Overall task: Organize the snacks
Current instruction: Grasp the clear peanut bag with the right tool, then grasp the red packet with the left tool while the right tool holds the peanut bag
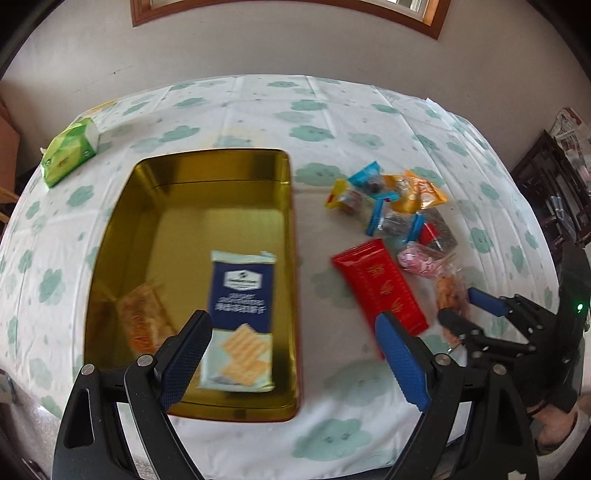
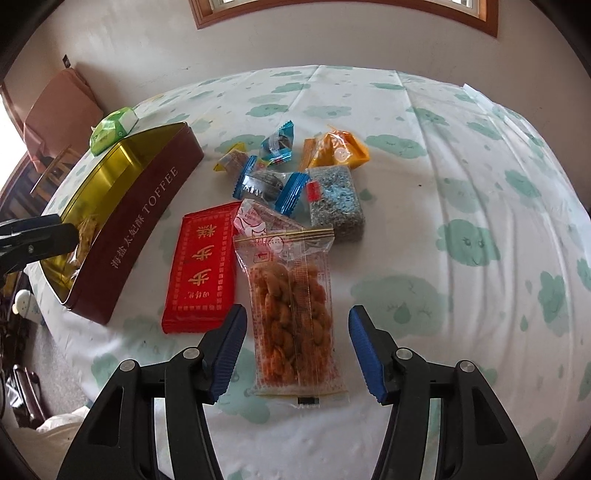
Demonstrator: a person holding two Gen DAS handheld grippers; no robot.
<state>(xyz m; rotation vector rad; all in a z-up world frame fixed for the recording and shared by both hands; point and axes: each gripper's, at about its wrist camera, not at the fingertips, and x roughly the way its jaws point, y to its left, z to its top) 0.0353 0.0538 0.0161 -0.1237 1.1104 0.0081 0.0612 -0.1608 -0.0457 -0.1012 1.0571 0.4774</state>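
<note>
A gold-lined toffee tin (image 1: 110,236) (image 2: 147,221) lies open on the table. In it lie a blue cracker pack (image 1: 240,321) and an orange snack pack (image 1: 144,317). My left gripper (image 1: 291,354) is open above the tin's near right corner, holding nothing. My right gripper (image 2: 295,343) is open, its fingers on either side of a clear pack of orange fried snacks (image 2: 295,314) (image 1: 450,295). A red packet (image 2: 203,266) (image 1: 384,288) lies left of it. Several small wrapped snacks (image 2: 295,177) (image 1: 391,203) are piled behind.
A green tissue pack (image 1: 70,151) (image 2: 114,129) lies at the table's far left, beyond the tin. The tablecloth (image 2: 461,184) is white with green clouds. A wall with a wooden window frame (image 1: 288,11) stands behind. Dark furniture (image 1: 546,184) stands at right.
</note>
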